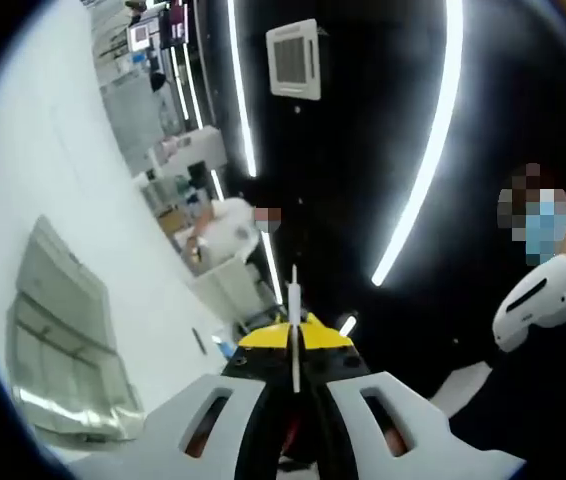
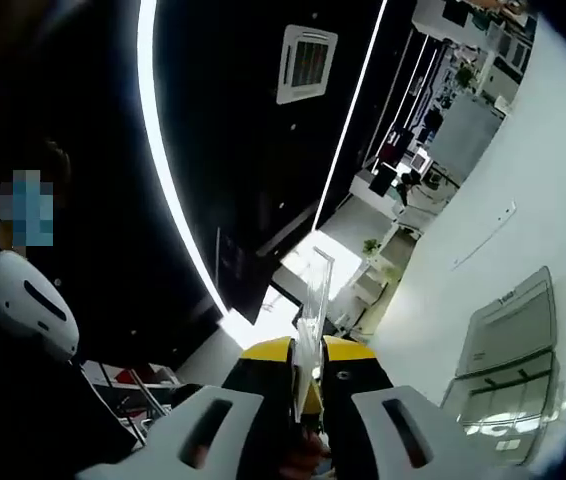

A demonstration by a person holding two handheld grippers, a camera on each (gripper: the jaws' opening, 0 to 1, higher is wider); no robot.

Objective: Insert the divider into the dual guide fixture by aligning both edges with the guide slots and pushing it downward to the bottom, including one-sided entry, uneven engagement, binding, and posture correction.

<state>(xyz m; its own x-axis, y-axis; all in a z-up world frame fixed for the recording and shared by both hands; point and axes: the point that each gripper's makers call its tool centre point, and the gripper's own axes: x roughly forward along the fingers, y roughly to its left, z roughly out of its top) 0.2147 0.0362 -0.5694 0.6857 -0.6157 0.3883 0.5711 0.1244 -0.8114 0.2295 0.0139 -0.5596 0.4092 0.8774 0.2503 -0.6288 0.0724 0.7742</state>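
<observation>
Under a black ceiling with bright light strips (image 1: 423,180), both grippers (image 1: 295,345) (image 2: 308,365) clench the thin clear plastic divider (image 2: 315,300) edge-on between their yellow-tipped fingers (image 1: 328,338).

You see bright ceiling light strips (image 1: 433,150) glaring against a dark ceiling; fisheye bends edges, background soft toward 12 o'clock.

Your left hand-held gripper (image 1: 295,345) is tipped steeply upward, toward the ceiling, its two yellow-tipped jaws drawn together with barely a slit between them, pinching a thin white edge that stands up out of the tips. Your right hand-held gripper (image 2: 308,362) is tilted upward as well, its jaws likewise pressed close, clamping a thin clear sheet edge that rises from between the yellow tips. Your hands themselves are hidden behind the white jaw bases.
</observation>
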